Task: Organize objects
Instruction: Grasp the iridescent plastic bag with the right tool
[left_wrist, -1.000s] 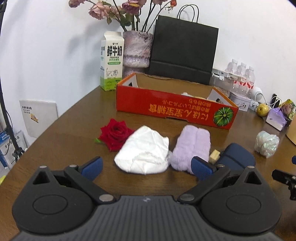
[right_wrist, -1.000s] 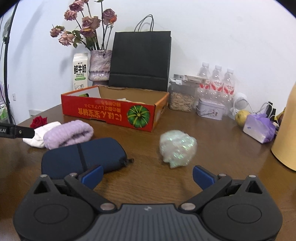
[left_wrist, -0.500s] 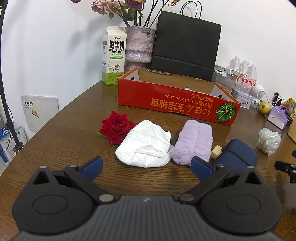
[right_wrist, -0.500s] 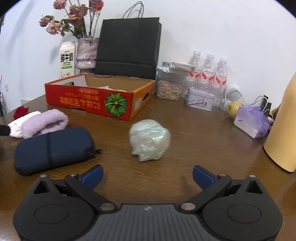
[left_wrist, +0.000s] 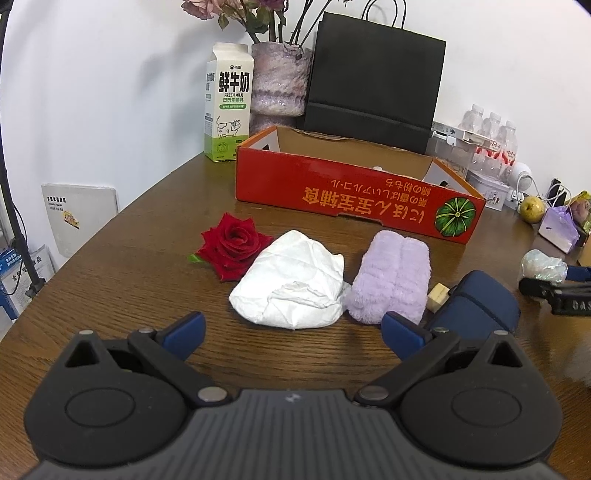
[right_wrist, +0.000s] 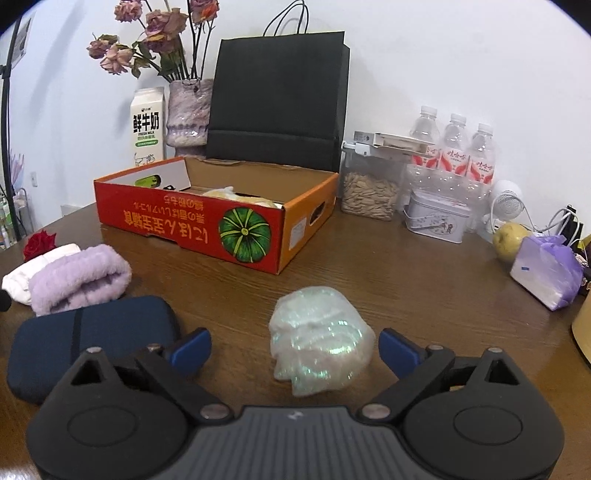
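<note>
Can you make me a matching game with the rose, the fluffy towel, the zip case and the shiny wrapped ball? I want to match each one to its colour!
Things:
1. rose
2. fluffy towel
3. zip case
4. shiny wrapped ball

Colours:
A. dark blue
B. pale and sparkly
C. red
D. light purple

Pairs: 1-C, 2-D, 3-A, 4-B

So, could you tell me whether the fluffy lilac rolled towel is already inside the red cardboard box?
No, the fluffy lilac rolled towel lies on the brown wooden table in front of the red cardboard box.
</note>
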